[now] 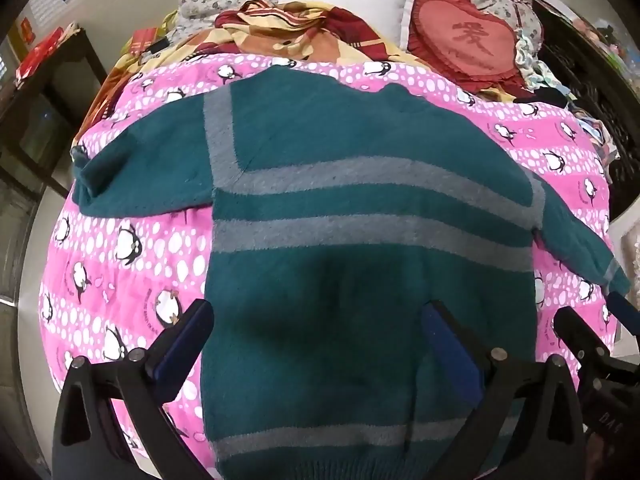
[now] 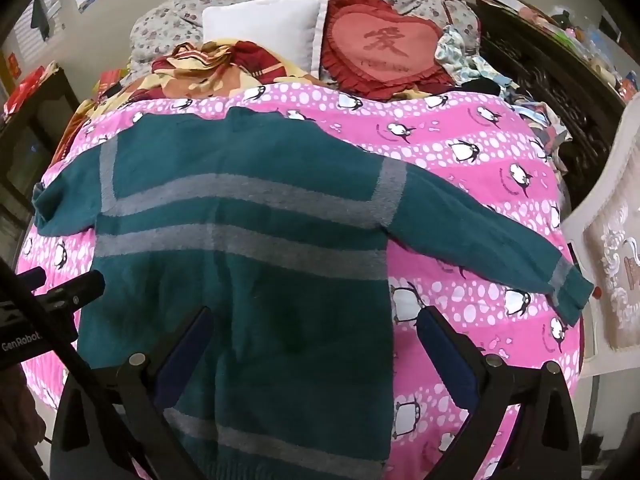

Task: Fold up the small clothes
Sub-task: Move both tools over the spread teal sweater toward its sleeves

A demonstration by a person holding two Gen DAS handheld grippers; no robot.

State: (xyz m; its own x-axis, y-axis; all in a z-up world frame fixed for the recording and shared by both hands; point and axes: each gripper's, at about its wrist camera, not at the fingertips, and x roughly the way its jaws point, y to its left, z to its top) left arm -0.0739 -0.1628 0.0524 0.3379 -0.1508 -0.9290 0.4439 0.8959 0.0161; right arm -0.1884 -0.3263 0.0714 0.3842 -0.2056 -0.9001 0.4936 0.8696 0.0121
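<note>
Left wrist view: teal grey-striped sweater (image 1: 360, 240) spread flat, both tongs (image 1: 316, 320) (image 2: 312, 320) wide.

— Lighting?
— Even indoor light is noted in both views; its source cannot be told. The pink blanket (image 1: 132, 208) is brightly rendered. A soft dark shadow is cast on the lower middle of the green sweater (image 1: 360, 184).

— Sharpness?
— Slight softness is observed throughout; sweater texture is smeared.

— Distortion?
— Strong fisheye bending is recorded. Black corners are seen, and the room's edges are curved. No glare is noted.
</note>
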